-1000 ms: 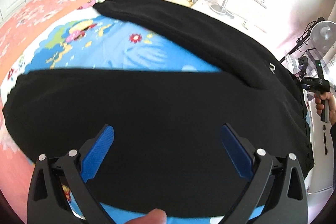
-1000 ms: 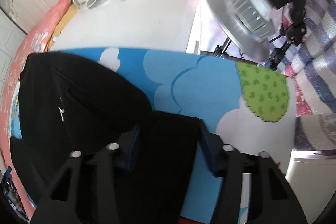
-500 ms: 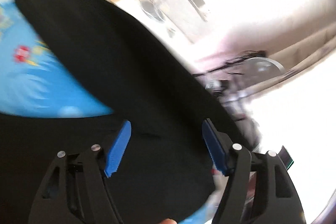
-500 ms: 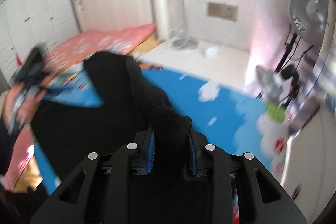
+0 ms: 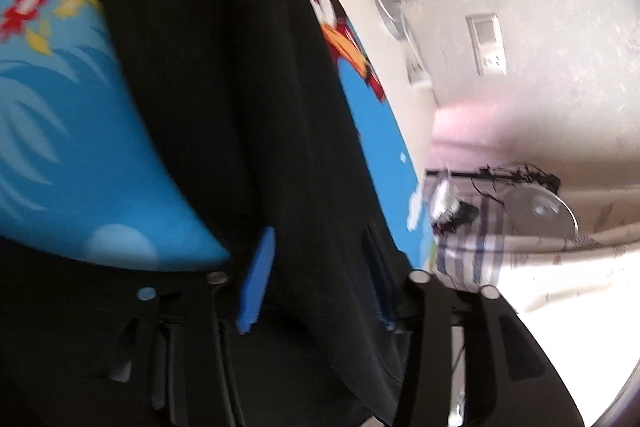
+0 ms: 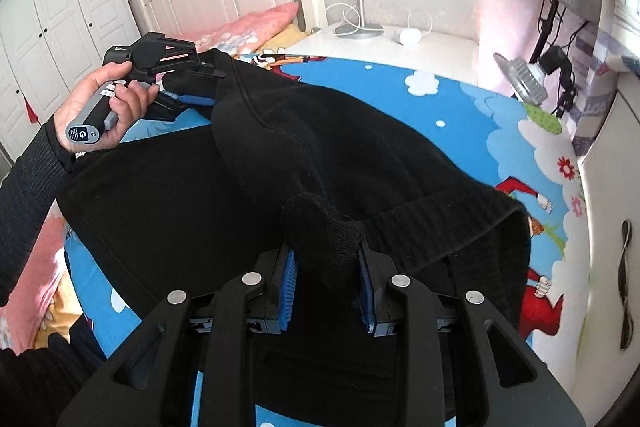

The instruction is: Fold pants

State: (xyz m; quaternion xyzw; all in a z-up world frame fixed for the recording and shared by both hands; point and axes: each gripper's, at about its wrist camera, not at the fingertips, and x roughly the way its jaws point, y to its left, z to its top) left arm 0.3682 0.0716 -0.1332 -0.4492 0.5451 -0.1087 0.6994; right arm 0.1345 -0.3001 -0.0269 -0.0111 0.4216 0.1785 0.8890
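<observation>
Fabric of the black pants (image 6: 360,163) is sitting bunched between the blue fingers (image 6: 289,291) of the right gripper (image 6: 326,291), which are clenching it. The left gripper (image 5: 316,279) is closing its fingers (image 5: 256,283) around another fold of the pants. The rest is lying spread over the blue cartoon bedsheet (image 6: 460,107).

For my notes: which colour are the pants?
Black pants, clearest in the right wrist view.

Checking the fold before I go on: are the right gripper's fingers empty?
No, a bunched fold of the black pants is pinched between the right gripper's blue-padded fingers.
</observation>
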